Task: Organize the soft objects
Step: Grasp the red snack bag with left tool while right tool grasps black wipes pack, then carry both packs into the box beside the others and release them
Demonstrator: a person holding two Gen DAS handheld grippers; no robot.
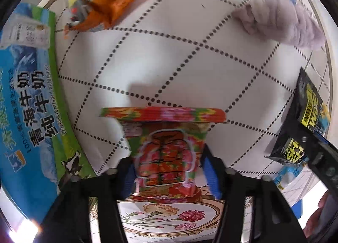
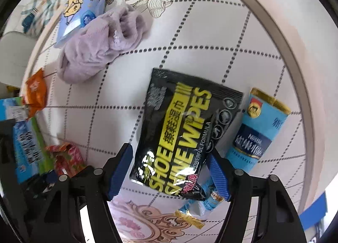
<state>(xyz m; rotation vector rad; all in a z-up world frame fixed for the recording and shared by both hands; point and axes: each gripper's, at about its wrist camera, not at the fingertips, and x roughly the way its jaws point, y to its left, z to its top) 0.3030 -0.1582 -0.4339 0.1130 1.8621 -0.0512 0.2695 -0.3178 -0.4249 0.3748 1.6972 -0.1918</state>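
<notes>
My left gripper (image 1: 169, 171) is shut on a red floral packet (image 1: 166, 154) and holds it above the table; the packet also shows in the right wrist view (image 2: 67, 158). My right gripper (image 2: 169, 171) is open around the lower end of a black shoe-wipes pack (image 2: 179, 129), which lies on the table and also shows in the left wrist view (image 1: 306, 112). A blue Nestle sachet (image 2: 257, 133) lies partly under that pack. A lilac fleece cloth (image 2: 99, 46) lies further out, also in the left wrist view (image 1: 285, 23).
A blue-green milk bag (image 1: 27, 99) lies at the left. An orange snack packet (image 1: 109, 4) lies beyond it. A blue tissue pack (image 2: 82, 6) sits behind the lilac cloth. The round table's rim (image 2: 291, 69) curves along the right.
</notes>
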